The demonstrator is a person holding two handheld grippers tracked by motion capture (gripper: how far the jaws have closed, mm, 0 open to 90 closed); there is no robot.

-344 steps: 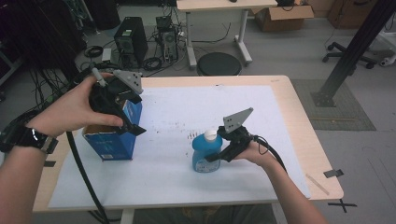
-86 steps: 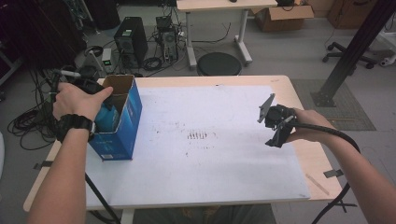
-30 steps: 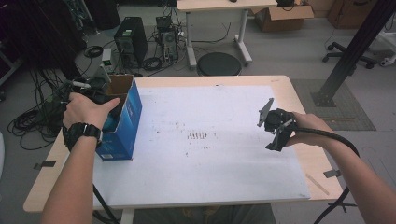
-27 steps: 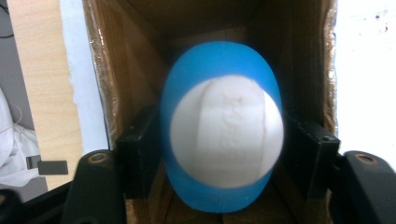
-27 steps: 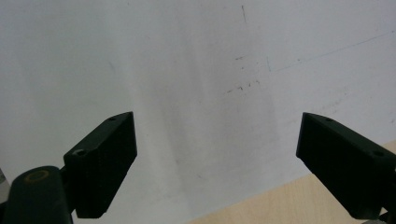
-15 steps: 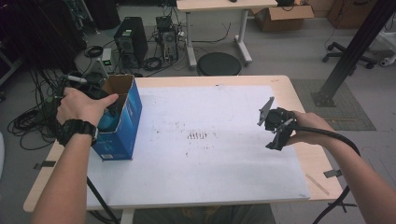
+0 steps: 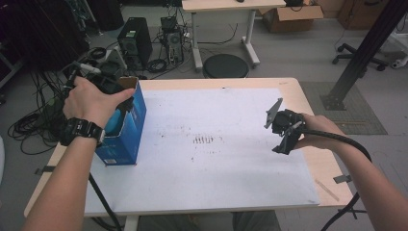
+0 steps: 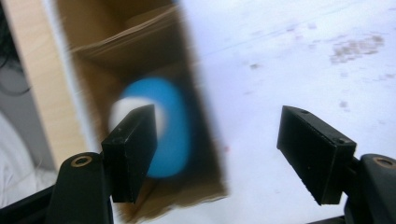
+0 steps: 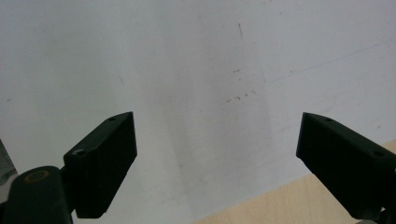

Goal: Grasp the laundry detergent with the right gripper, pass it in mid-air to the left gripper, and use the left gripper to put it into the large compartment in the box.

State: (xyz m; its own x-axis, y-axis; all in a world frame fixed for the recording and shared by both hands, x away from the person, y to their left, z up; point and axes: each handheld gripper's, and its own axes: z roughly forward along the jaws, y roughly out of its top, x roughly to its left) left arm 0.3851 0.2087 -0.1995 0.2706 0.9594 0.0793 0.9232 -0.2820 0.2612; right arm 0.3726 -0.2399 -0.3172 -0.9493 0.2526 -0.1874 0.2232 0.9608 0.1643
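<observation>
Lab floor with cables and a computer tower behind; wooden surface (image 7: 317, 166) under a white sheet (image 7: 216, 144). Blue box (image 7: 122, 130) stands at the sheet's left edge, mouth open; bottle (image 8: 168, 123) now lies inside it, where earlier it stood mid-sheet in the right gripper (image 7: 285, 132). Left gripper (image 8: 219, 149) has drawn back from the box mouth, jaws spread, holding nothing; right gripper hangs over bare sheet, jaws wide, empty. Judgement: packing looks done; only closing the box could remain.
</observation>
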